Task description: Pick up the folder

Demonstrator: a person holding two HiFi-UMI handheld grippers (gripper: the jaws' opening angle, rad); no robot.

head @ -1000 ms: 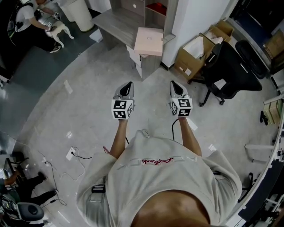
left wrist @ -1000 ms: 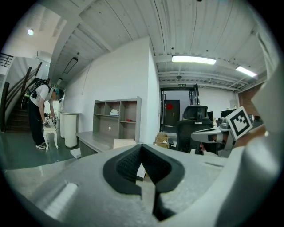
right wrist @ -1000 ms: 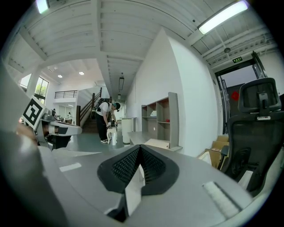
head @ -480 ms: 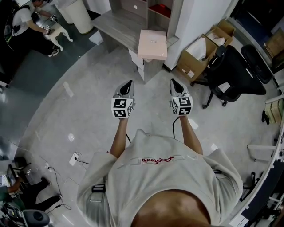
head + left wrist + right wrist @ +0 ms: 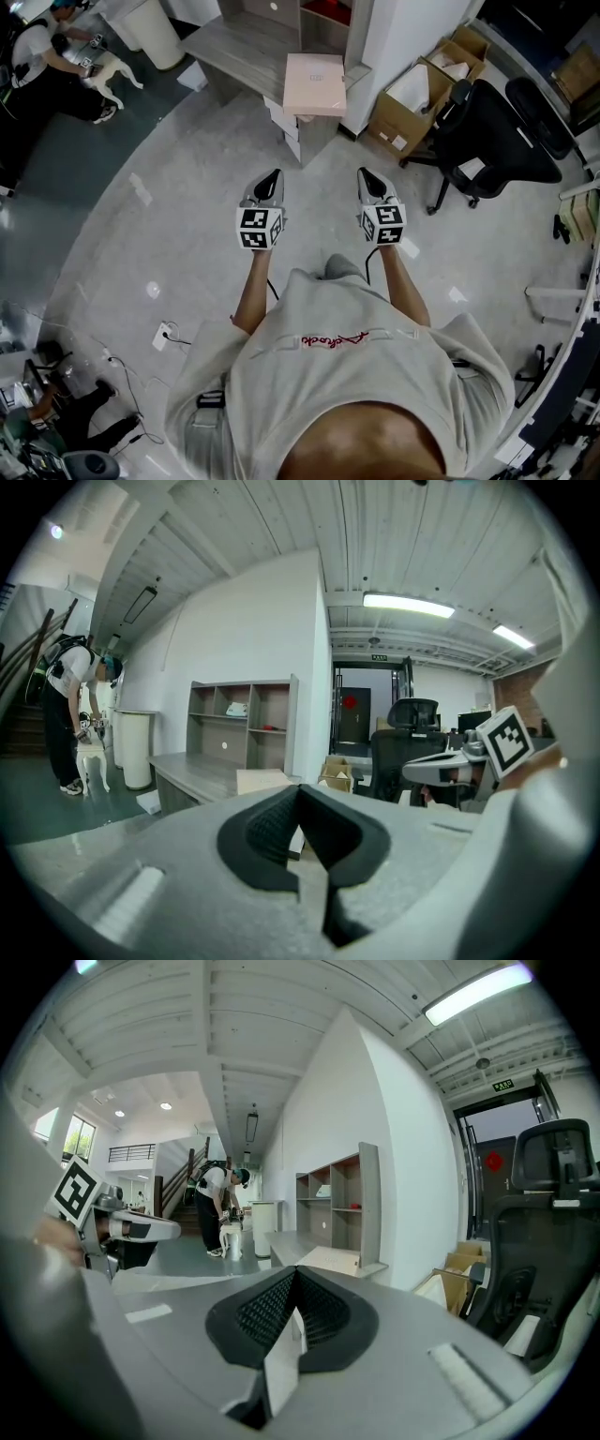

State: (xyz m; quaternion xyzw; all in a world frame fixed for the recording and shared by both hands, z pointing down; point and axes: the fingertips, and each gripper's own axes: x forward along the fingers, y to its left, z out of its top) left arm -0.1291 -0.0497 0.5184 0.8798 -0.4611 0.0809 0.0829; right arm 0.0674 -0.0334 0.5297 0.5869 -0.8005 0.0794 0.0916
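Approach: left gripper (image 5: 270, 179) and right gripper (image 5: 368, 177) are hovering closed and empty, well short of the folder (image 5: 314, 84) on the desk (image 5: 242, 44) corner; reaching, then opening, likely next.

Two in hand: left gripper (image 5: 270, 180), right gripper (image 5: 367, 178). One folder (image 5: 314, 71) on one desk (image 5: 236, 45). Round the floor: two boxes (image 5: 410, 94), one chair (image 5: 497, 141), one bin (image 5: 150, 23), one dog (image 5: 112, 67).

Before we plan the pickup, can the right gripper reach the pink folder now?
Probably not yet: the right gripper hangs well short of the pink folder, though only open floor lies between.
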